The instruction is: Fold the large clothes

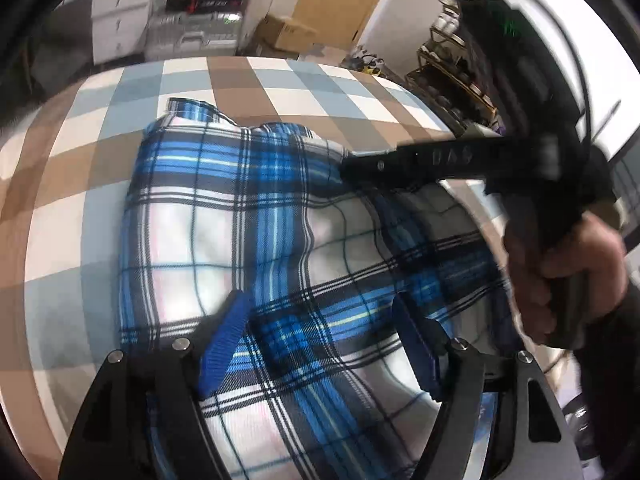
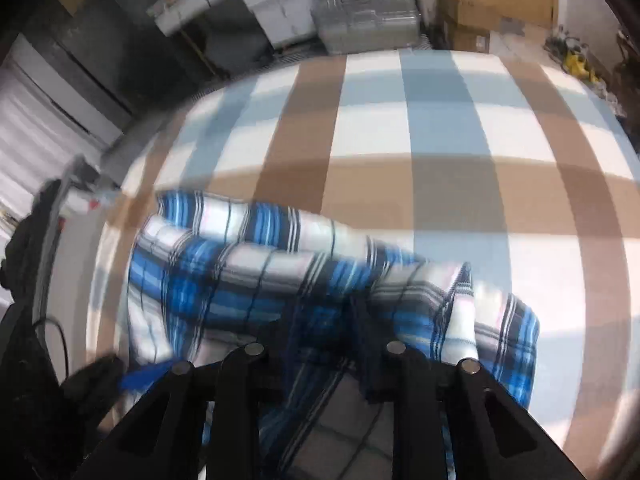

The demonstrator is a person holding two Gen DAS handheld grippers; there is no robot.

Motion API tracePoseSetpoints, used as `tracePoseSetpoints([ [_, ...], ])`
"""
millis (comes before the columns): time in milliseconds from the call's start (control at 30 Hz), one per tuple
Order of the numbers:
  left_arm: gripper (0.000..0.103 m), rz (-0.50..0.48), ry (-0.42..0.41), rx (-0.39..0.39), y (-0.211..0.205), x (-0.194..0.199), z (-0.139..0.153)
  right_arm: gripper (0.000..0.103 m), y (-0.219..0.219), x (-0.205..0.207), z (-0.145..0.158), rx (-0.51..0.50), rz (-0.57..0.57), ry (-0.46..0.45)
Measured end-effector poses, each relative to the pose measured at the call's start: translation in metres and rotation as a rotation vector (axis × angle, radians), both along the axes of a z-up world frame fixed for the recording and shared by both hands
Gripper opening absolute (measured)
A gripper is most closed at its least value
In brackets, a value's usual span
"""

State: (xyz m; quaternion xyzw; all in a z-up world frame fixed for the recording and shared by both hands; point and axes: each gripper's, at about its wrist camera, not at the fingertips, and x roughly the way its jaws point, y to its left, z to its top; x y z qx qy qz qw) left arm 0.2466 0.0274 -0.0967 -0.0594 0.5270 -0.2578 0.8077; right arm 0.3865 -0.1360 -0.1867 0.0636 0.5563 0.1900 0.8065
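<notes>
Fingers of the left gripper (image 1: 320, 344) stand well apart in the left wrist view, blue ribbed pads (image 1: 224, 344) on both sides, with plaid cloth lying between and beneath them; neither pad presses on the fabric as far as can be seen.

Plaid garment (image 1: 240, 216), blue, white and black check, lies on the table (image 1: 100, 152), which is covered by a cloth of large brown, pale blue and white squares. Garment is partly folded, with a doubled layer along its far edge and a corner sticking out at the far left. It fills most of the near and middle part of the left view.

Right gripper (image 2: 324, 320): fingers close together, a bunch of the plaid garment (image 2: 240, 280) gathered between them and rising over the tips. Cloth hides the pads, but the fabric is drawn up into the narrow gap, so it reads as clamped. Picture is motion-blurred.

Seen from the left wrist camera, the right gripper's black body (image 1: 440, 164) reaches across over the garment's right side, held by a hand (image 1: 568, 264) at the right edge.

Beyond the table: white drawer units (image 2: 280, 4), a silver hard case (image 2: 368, 20), cardboard boxes (image 2: 468, 16).
</notes>
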Motion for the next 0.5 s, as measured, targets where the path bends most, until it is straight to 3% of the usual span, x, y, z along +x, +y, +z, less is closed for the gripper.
tracePoseSetpoints([
  [67,0.069,-0.073,0.014,-0.035,-0.004,0.007,0.017,0.017,-0.009,-0.007,0.002,0.037,-0.01,0.026],
  [100,0.069,-0.086,-0.021,-0.017,-0.008,0.011,0.024,0.017,-0.02,-0.016,0.008,0.073,-0.028,0.016],
  [200,0.069,-0.092,-0.083,0.067,-0.025,0.032,0.031,0.022,-0.039,-0.057,0.024,0.049,-0.04,-0.103],
  [267,0.069,-0.103,-0.024,0.076,-0.035,0.047,0.017,0.022,-0.047,-0.086,0.028,0.086,-0.046,-0.127],
  [333,0.069,-0.098,0.023,0.136,-0.03,0.052,-0.005,0.022,-0.059,-0.117,0.022,0.183,-0.076,-0.084],
  [400,0.072,-0.095,-0.013,0.166,-0.034,0.045,-0.004,0.022,-0.061,-0.147,0.009,0.3,-0.088,-0.02],
  [467,0.072,-0.096,-0.049,0.226,-0.039,0.033,-0.002,0.021,-0.051,-0.161,-0.007,0.255,-0.07,-0.004],
  [500,0.072,-0.096,-0.061,0.247,-0.039,0.026,0.002,0.016,-0.044,-0.161,-0.019,0.209,-0.051,0.009],
])
